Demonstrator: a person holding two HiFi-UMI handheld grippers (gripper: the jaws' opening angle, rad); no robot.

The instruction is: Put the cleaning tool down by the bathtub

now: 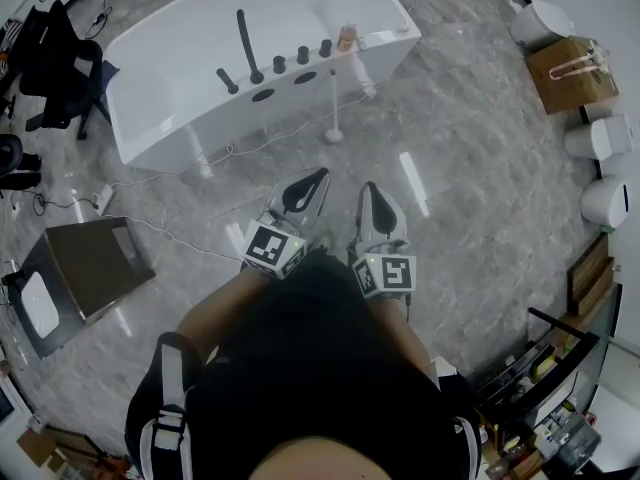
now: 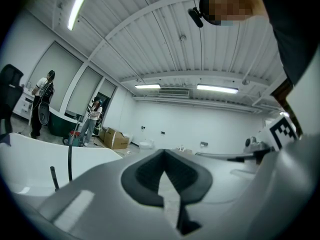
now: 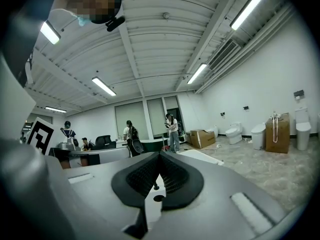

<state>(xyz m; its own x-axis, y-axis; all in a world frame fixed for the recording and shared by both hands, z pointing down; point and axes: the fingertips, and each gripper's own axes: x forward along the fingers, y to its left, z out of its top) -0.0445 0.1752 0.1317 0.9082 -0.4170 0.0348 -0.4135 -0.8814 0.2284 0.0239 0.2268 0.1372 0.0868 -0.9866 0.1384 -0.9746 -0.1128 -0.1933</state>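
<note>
- Far left, floor: a dark open case, well apart from the work and not part of this job.
- Upper left to centre: the white bathtub, with black tap fittings in a row along its near ledge. A small orange item sat on that ledge. I could not tell what it was.
- Just right of the tub's near corner: the cleaning tool, a pale pole upright on its own round foot. It stood on the floor just beside the tub wall. Neither gripper touched it. My reading is that it had been set there on purpose, standing clear of the tub and within reach, and the task looked finished.
- Centre, close to the person's body: the left gripper had its jaws pressed together with nothing between them. It was held about level, pointing toward the tub.
- Beside it: the right gripper also had its jaws pressed together and held nothing. It sat parallel to the left one. Both were well apart from the tool, probably so they would not knock the pole over.
- Right edge: a cardboard box and white toilets along the wall, unrelated to the job.
</note>
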